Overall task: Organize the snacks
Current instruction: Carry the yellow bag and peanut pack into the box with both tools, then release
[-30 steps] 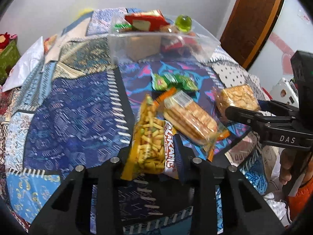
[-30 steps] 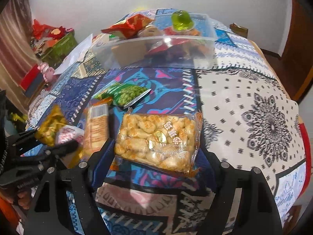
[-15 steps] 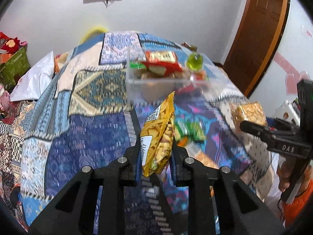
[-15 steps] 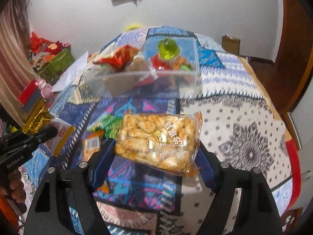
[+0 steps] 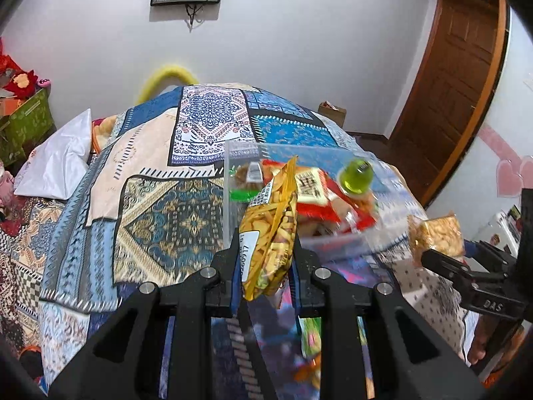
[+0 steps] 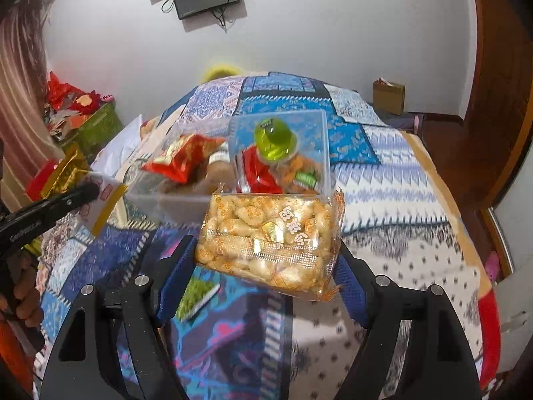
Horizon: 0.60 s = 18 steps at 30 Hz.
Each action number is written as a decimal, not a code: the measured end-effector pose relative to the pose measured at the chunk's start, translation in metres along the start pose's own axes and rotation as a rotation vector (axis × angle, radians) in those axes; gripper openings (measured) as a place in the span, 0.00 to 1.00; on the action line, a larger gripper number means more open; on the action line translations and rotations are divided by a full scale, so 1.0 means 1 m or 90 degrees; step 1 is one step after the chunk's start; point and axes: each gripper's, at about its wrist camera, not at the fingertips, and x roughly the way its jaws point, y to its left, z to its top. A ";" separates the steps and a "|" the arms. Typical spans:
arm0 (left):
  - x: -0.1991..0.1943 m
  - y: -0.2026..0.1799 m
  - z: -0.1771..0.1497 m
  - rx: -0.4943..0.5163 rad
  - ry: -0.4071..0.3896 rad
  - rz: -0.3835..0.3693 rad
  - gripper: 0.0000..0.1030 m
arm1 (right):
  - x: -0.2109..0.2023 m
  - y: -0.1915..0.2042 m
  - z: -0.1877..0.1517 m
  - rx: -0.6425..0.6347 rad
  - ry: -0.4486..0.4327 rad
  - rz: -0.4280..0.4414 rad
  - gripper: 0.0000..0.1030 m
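The left claw is clamped on a yellow chip bag, held upright in the air just short of the clear bin on the bed. The right claw is clamped on a clear biscuit pack, also raised, with the bin just ahead.
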 end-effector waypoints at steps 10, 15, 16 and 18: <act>0.059 0.007 0.022 -0.009 0.026 0.026 0.22 | 0.035 -0.008 0.029 0.011 0.000 -0.001 0.74; 0.076 0.005 0.029 -0.013 0.025 0.028 0.22 | 0.053 -0.005 0.038 0.001 0.011 0.002 0.74; 0.078 0.004 0.031 -0.013 0.025 0.028 0.22 | 0.056 -0.004 0.039 -0.001 0.013 0.002 0.74; 0.083 0.003 0.032 -0.010 0.023 0.035 0.22 | 0.061 -0.004 0.041 -0.001 0.017 0.002 0.74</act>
